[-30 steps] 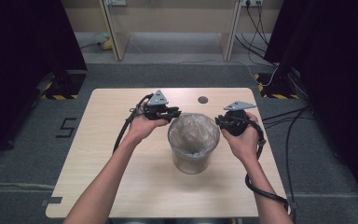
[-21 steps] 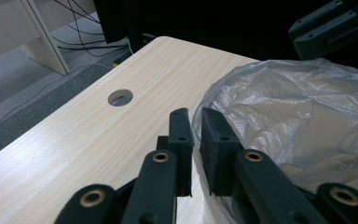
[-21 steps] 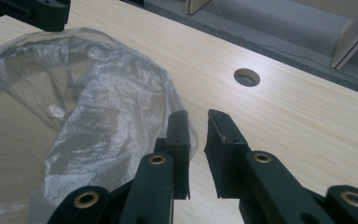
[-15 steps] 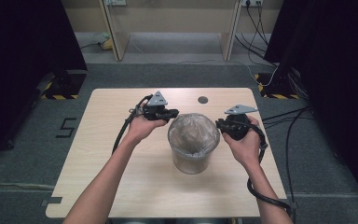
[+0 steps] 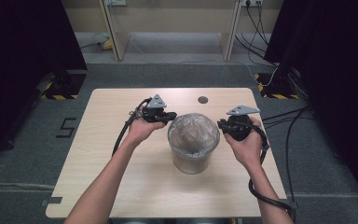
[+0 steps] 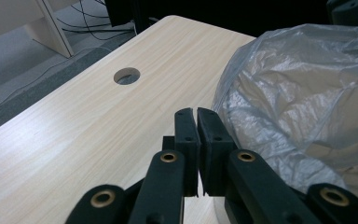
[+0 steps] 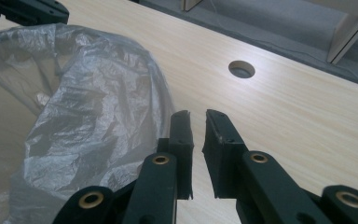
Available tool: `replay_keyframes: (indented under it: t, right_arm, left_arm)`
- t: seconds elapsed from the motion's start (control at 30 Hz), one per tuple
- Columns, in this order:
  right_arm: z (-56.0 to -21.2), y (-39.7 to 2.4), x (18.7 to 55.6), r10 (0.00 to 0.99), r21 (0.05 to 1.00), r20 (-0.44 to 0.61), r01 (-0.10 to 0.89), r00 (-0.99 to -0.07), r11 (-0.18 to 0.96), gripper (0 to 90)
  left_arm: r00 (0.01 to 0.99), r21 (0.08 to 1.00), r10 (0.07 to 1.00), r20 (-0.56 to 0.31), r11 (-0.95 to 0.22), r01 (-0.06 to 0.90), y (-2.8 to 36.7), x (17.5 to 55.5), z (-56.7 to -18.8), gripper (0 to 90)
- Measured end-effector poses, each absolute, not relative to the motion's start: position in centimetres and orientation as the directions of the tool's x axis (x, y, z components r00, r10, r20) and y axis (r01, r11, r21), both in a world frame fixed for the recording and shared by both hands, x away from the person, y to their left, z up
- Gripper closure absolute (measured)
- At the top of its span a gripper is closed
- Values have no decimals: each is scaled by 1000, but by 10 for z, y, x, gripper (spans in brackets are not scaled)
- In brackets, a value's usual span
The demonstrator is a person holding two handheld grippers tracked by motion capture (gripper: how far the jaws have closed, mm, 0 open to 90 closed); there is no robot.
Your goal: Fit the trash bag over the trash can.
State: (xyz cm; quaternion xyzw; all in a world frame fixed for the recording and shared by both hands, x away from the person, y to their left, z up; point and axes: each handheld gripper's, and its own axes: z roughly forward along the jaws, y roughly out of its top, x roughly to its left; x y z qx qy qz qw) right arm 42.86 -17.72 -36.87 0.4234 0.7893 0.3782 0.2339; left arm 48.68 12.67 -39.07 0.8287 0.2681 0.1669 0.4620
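On the counter [image 5: 121,186], both hand-held grippers, left [image 5: 170,116] pinched shut empty, right [image 5: 221,125] narrowly parted empty, flank the bin's loose plastic liner [image 5: 193,133], which risks slipping off the rim if snagged.

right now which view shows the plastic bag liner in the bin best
The high view: it shows the whole bag liner stretched over the bin, between both grippers. The left gripper view shows its crinkled side beside the shut jaws; the right gripper view shows its rim and part of its inside.
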Motion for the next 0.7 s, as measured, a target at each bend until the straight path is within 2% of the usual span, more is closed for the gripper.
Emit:
replay_keyframes:
  t: [0.27,0.37,0.53,0.7]
  right_arm:
    - [-355,-175,420,843,820,-63,453,-535,349,768]
    - [-350,-168,415,826,828,-58,436,-561,354,758]
    - [-347,-148,408,780,822,-46,420,-624,385,735]
    - [-352,-126,406,725,794,-47,415,-688,445,728]
  left_arm:
    - [768,898,637,69,-376,231,136,476,-372,766]
    - [799,903,594,93,-389,184,129,466,-363,754]
    - [873,878,467,137,-465,111,106,450,-358,751]
    - [902,844,400,161,-530,84,90,445,-363,763]
